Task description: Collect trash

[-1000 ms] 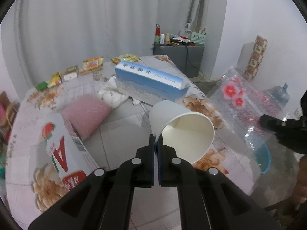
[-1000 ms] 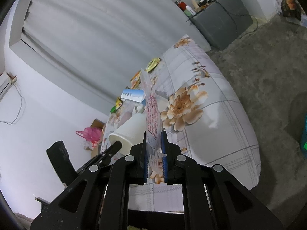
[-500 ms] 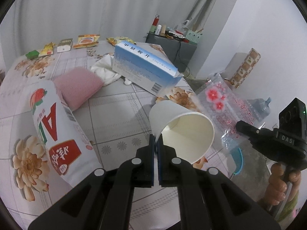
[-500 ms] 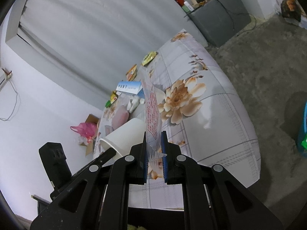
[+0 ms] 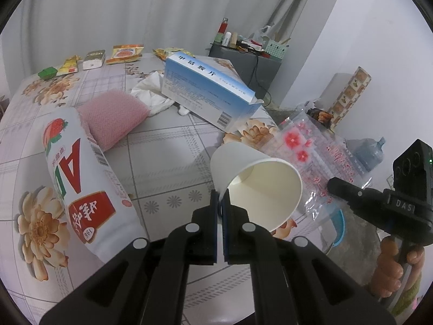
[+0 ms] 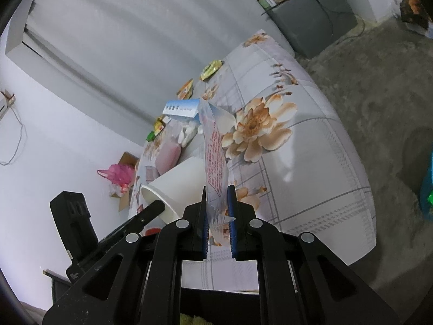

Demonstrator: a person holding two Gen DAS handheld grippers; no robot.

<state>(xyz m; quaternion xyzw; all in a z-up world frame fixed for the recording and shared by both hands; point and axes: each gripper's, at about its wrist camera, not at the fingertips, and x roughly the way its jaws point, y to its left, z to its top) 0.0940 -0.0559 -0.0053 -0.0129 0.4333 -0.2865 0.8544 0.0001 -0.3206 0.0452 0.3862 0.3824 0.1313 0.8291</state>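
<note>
My left gripper is shut on the rim of a white paper cup, held tilted above the table with its mouth facing the camera. My right gripper is shut on a clear plastic bag printed with red flowers and text; in the left wrist view that bag hangs just right of the cup, off the table's edge. From the right wrist view the cup sits left of the bag, with the left gripper's finger at its rim.
On the flowered tablecloth lie a white pouch with red print, a pink cloth, a blue-and-white box, crumpled tissue and several snack wrappers at the far edge. A grey cabinet stands behind.
The left wrist view has swung so more of the tabletop and pouch show. The bag and the right gripper now appear closer to the cup. Both grips are unchanged.
</note>
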